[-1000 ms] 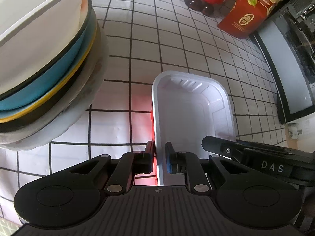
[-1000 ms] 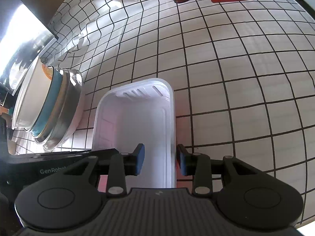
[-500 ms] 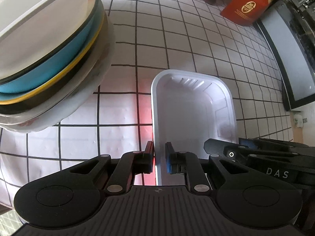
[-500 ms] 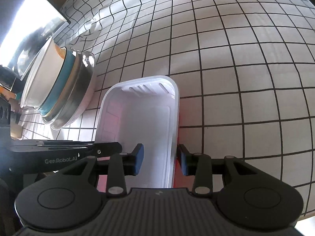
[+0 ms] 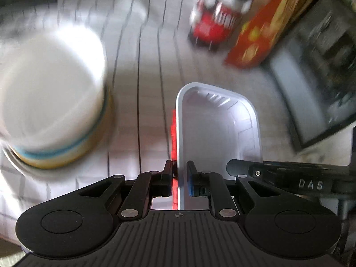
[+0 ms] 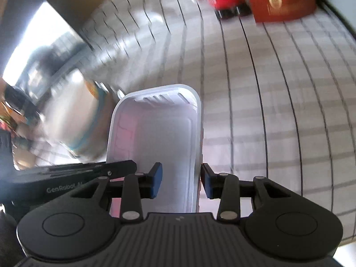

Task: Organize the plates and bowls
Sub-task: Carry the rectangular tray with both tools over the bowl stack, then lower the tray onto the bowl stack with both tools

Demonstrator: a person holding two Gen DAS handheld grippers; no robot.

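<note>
A white rectangular plastic tray (image 5: 218,133) hangs above the checked tablecloth, held from both sides. My left gripper (image 5: 179,171) is shut on the tray's left wall, with one pad outside and one inside. In the right wrist view my right gripper (image 6: 181,175) straddles the right wall of the tray (image 6: 155,133), its outer pad against the rim, and carries it. A stack of bowls and plates (image 5: 51,102), white on top with blue and yellow rims below, stands blurred to the left of the tray. The same stack (image 6: 73,115) shows left of the tray in the right wrist view.
A red toy figure (image 5: 213,24) and a red box (image 5: 262,35) stand at the far edge of the checked tablecloth (image 5: 142,55). A dark appliance (image 5: 316,77) lines the right side. The cloth to the right of the tray (image 6: 278,111) is bare.
Both grippers have risen with the tray between them. The stack now sits lower and smaller in view, seen more from above, and the background is blurred by motion.
</note>
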